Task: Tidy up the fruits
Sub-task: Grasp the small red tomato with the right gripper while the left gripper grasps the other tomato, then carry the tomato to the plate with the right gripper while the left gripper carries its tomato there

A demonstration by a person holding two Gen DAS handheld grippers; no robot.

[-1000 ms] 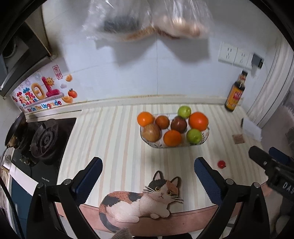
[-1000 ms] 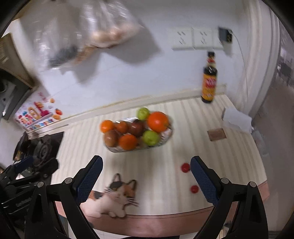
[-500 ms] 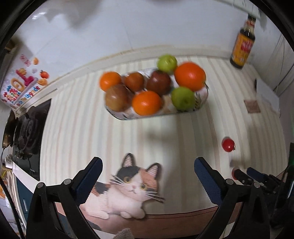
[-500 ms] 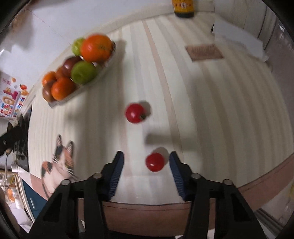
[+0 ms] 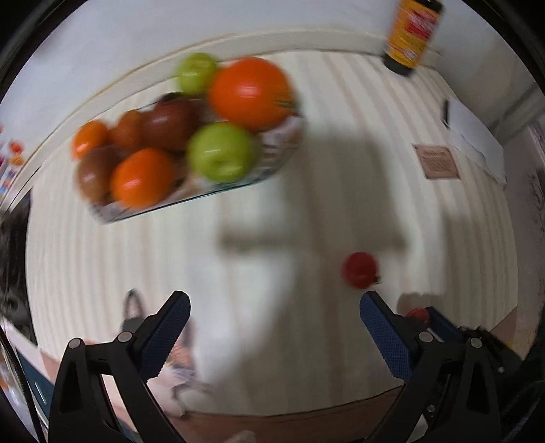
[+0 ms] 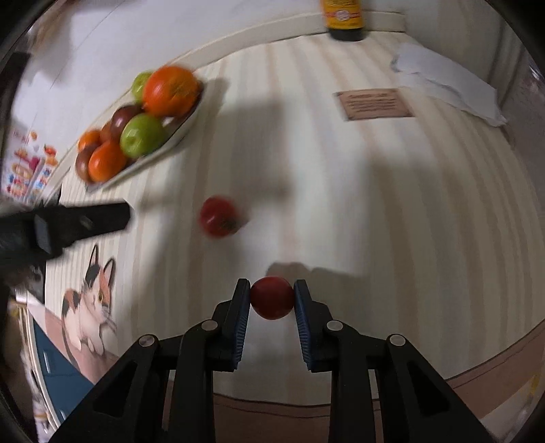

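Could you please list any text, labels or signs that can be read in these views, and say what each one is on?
None can be read.
Sauce bottle label: print blurred.
Brown card on the counter: lines of text too small.
Colourful wall sticker: characters blurred.

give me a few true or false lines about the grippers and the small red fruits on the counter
1. The right gripper has its jaws shut on a red fruit. True.
2. The left gripper holds a green apple. False: its jaws are wide open and empty; the green apple sits in the fruit bowl.
3. A second red fruit lies loose on the counter. True.
4. The sauce bottle lies on its side. False: it stands upright by the wall.
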